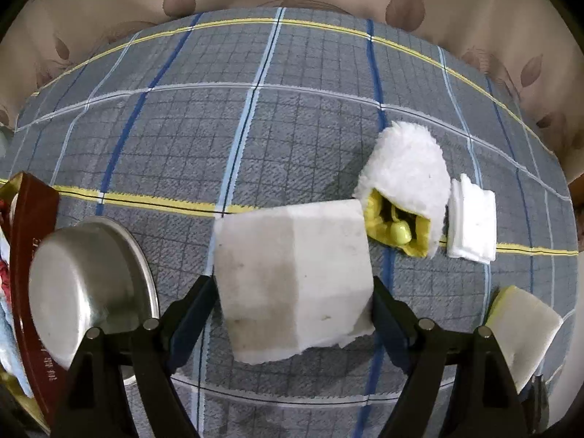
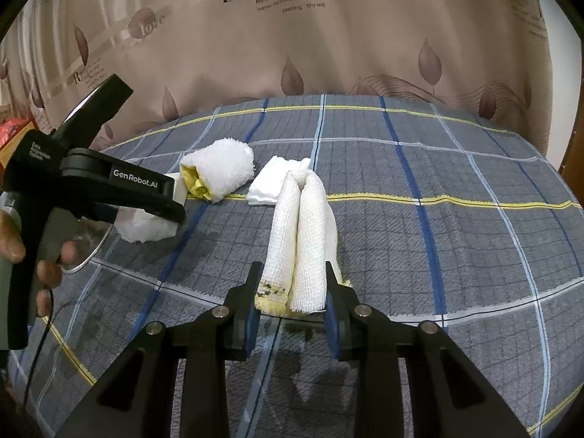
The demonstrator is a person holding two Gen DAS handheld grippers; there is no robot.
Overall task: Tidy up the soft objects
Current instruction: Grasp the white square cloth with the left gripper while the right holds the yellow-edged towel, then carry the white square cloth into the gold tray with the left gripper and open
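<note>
A big white foam block (image 1: 292, 284) lies on the plaid bedsheet (image 1: 255, 138). My left gripper (image 1: 292, 290) points down over it, open wide, with a finger close beside each side of the block. From the right wrist view this gripper (image 2: 171, 211) sits at the left over the same block (image 2: 146, 228). My right gripper (image 2: 294, 292) is shut on a folded yellow sponge wrapped in white mesh (image 2: 295, 237), held just above the sheet. A fluffy white mitt with yellow lining (image 1: 405, 179) (image 2: 222, 171) and a folded white cloth (image 1: 472, 230) (image 2: 270, 182) lie farther back.
A steel bowl (image 1: 84, 292) rests tilted at the left, next to a red box (image 1: 33, 248) with cloth in it. A white sponge with a yellow edge (image 1: 522, 332) shows at the lower right. A person's hand (image 2: 14, 246) grips the left tool. A leaf-print curtain (image 2: 328, 54) hangs behind the bed.
</note>
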